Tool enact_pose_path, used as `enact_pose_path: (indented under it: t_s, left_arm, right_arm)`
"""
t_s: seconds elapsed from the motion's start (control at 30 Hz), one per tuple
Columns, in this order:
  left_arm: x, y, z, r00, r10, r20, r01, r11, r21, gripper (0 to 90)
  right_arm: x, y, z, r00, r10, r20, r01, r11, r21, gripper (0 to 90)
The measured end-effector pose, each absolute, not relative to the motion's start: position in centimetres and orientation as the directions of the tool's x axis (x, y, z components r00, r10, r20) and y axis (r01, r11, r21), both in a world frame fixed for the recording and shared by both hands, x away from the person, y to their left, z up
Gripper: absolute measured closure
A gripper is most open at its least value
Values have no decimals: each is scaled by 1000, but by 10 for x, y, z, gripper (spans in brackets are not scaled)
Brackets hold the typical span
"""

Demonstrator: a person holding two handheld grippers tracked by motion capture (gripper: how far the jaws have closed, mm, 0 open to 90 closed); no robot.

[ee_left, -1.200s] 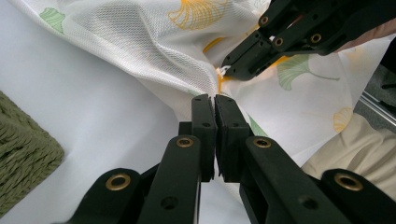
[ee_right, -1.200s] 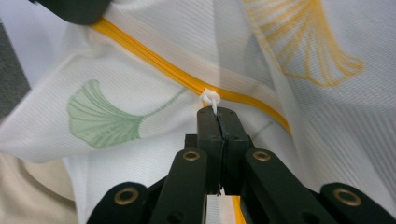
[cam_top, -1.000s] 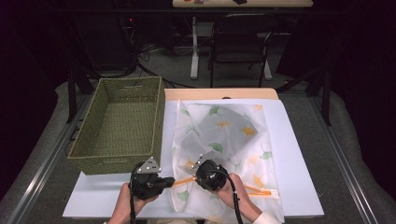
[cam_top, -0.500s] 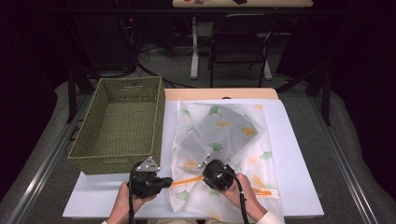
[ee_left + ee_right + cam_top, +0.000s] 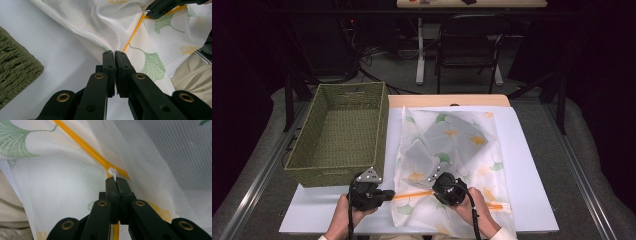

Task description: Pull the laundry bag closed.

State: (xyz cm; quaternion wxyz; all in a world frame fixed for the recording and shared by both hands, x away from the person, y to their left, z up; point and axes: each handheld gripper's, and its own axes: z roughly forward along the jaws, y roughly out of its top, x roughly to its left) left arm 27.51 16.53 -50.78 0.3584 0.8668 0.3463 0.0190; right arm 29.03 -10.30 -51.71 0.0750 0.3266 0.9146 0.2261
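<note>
**The pull could slip, or the mesh could jam in the zip**

Nearest me, low in the high view, my left gripper (image 5: 382, 194) is clamped on the bag (image 5: 452, 150) at its left edge. In the left gripper view the closed jaws pinch a fold of mesh just beside the end of the zip (image 5: 133, 33). If that fold is thin, I judge it may slide out once I pull, and the bag would then drag along the table (image 5: 532, 150) instead of opening.

Just right of it, lower middle of the high view, my right gripper (image 5: 441, 181) is shut on the pull (image 5: 112, 173), the small white tab on the orange zip. Only the tip of the tab sits between the jaws, so a sideways tug could pop it free. The loose mesh bunches close on both sides of the slider, and I judge it could catch in the teeth if I don't keep the zip taut.

Farther up, the bag lies rumpled, with grey things inside. The basket (image 5: 342, 130) stands at upper left, apart from the bag.
</note>
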Motion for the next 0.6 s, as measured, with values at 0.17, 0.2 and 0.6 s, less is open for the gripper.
enact_pose_path:
  t_s: [0.17,0.2,0.6]
  left_arm:
    - [276,169,-508,758,616,-213,589,-508,628,878]
    - [275,170,-508,756,620,-210,590,-506,629,878]
    - [275,173,-508,750,635,-184,587,-512,627,879]
  right_arm:
    - [287,-103,-515,-779,627,-20,550,697,460,896]
    - [285,-102,-515,-777,628,-34,549,704,452,896]
    - [283,-116,-508,-760,649,-32,566,685,458,896]
